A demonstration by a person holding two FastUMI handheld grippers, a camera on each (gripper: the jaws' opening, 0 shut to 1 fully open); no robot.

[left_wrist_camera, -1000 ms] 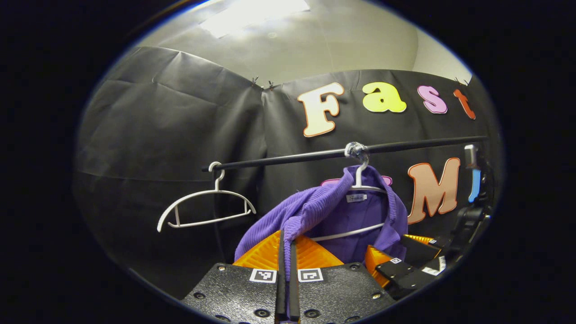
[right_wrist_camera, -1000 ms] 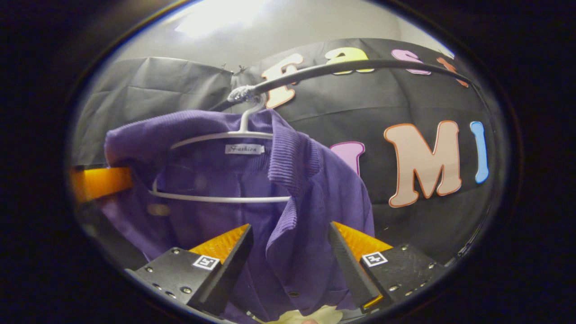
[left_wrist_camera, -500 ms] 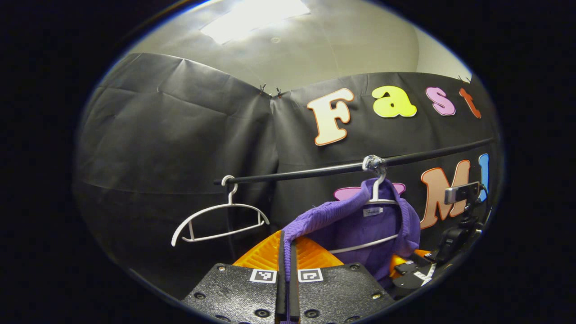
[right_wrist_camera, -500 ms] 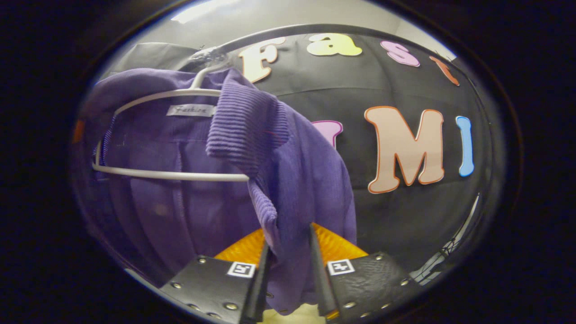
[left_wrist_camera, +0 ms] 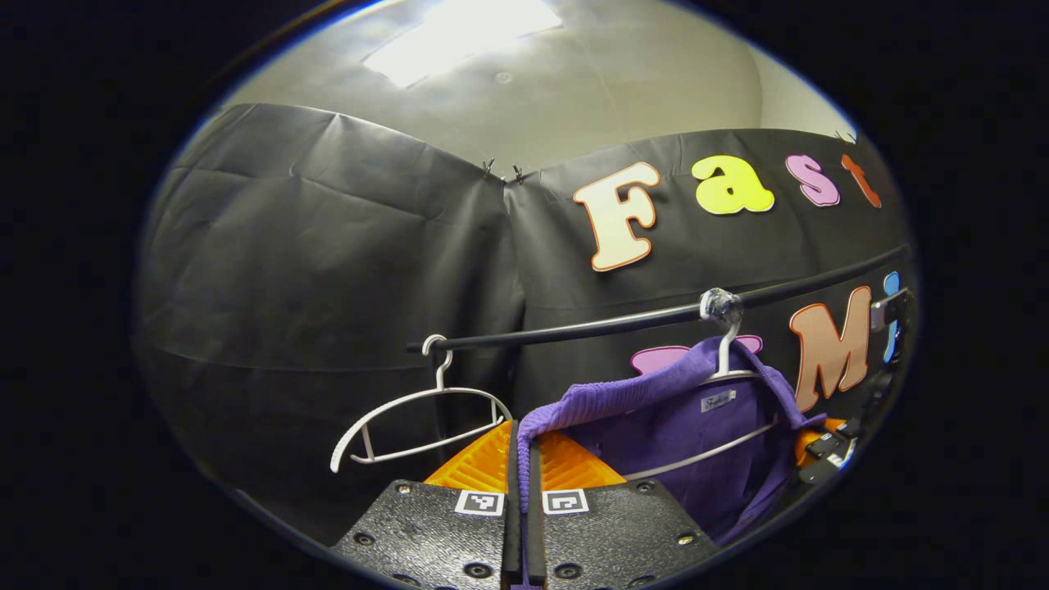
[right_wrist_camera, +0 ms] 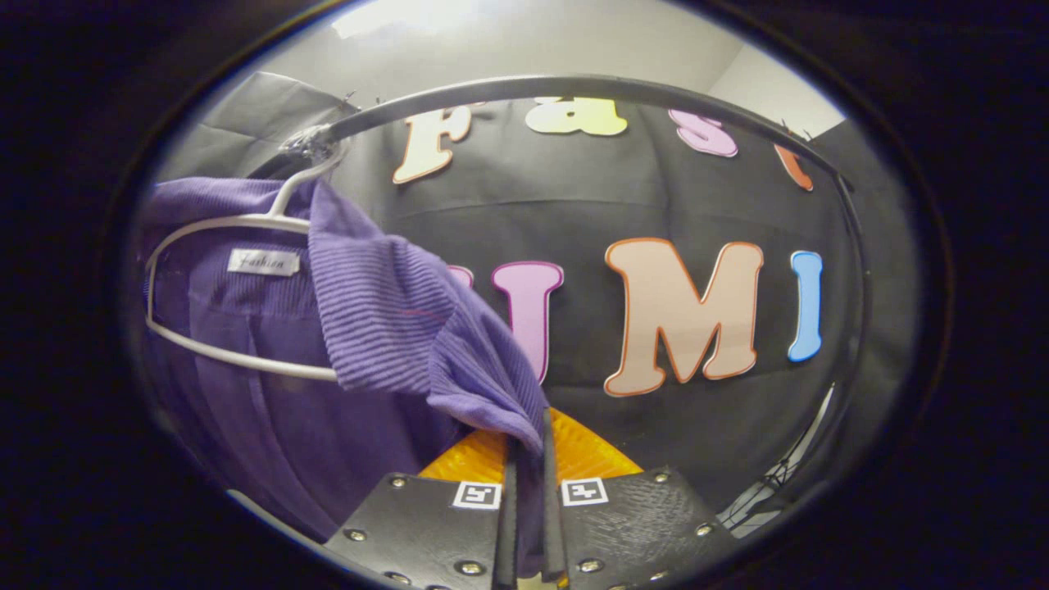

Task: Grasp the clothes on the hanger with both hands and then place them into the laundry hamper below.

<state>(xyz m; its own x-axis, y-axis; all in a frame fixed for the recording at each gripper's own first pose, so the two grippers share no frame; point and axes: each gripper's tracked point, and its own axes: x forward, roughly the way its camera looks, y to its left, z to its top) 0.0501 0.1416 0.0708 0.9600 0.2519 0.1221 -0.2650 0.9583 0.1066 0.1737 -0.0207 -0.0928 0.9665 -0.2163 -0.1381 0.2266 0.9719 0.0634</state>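
- The left tongs [left_wrist_camera: 525, 459] were pressed together on a fold of the purple ribbed knit garment [left_wrist_camera: 672, 442], pinching its edge right at the tips.
- The right tongs [right_wrist_camera: 525, 459] were pinching too, both fingers clamped on a bunched corner of the same purple cloth, near its collar side.
- The garment itself hung from the white plastic hanger [right_wrist_camera: 238, 287], its neck draped over the hanger's shoulders, a small white label just under the hook.
- That hanger's hook sat on the black metal rail [left_wrist_camera: 623, 319], with some clear wrapping around the spot where it hooked on.
- Step in hand, by my reading: the two-sided grasp was made, and the cloth had yet to come off the hanger.
- The next move called for drawing both shoulders outward and down so the cloth slipped clear of the hanger arms; a lopsided pull looked likely to swing or snag the hanger.
- The laundry hamper below was out of sight, so the drop would need both hands lowered well under the rail.
- Farther along the rail hung a bare white plastic hanger [left_wrist_camera: 418, 418], well apart from the loaded one.
- Behind everything stood the black cloth booth wall [left_wrist_camera: 311, 246], with a pale ceiling and a bright light panel [left_wrist_camera: 459, 33] above; no work surface could be made out.
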